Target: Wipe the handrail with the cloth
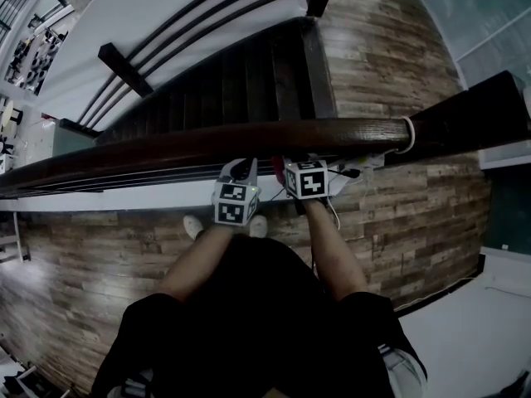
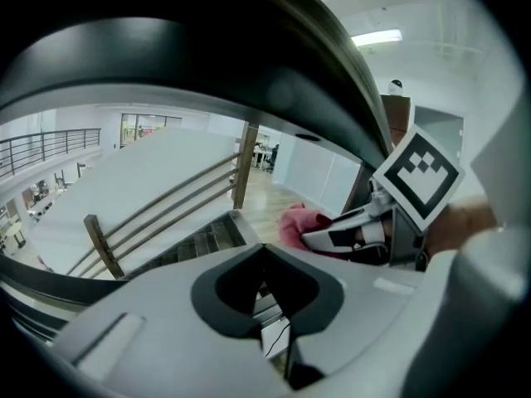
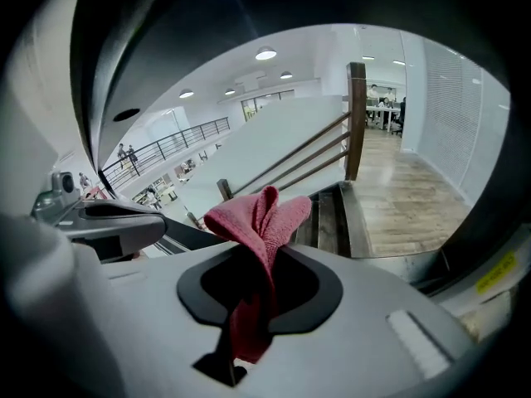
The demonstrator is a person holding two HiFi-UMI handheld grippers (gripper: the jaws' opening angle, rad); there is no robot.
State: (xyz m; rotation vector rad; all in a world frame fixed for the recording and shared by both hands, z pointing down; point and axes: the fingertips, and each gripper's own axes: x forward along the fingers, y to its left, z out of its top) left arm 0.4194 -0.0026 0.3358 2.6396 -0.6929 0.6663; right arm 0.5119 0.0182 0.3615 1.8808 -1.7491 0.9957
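A dark wooden handrail (image 1: pixel 249 142) runs across the head view from lower left to upper right. Both grippers sit just under its near side, close together. My right gripper (image 1: pixel 300 172) is shut on a red cloth (image 3: pixel 261 218), which sticks up bunched from between the jaws; a small piece of the cloth (image 1: pixel 278 168) shows beside the rail. My left gripper (image 1: pixel 239 177) is shut with nothing between its jaws. In the left gripper view the handrail (image 2: pixel 207 65) arches darkly overhead, and the right gripper with the red cloth (image 2: pixel 294 222) is at the right.
Beyond the rail a dark staircase (image 1: pixel 241 81) drops away, with a second railing (image 1: pixel 166 40) on its far side. A dark newel post (image 1: pixel 481 110) ends the handrail at right, with a white cord (image 1: pixel 409 135) looped round it. Wood-look floor (image 1: pixel 398 214) lies underfoot.
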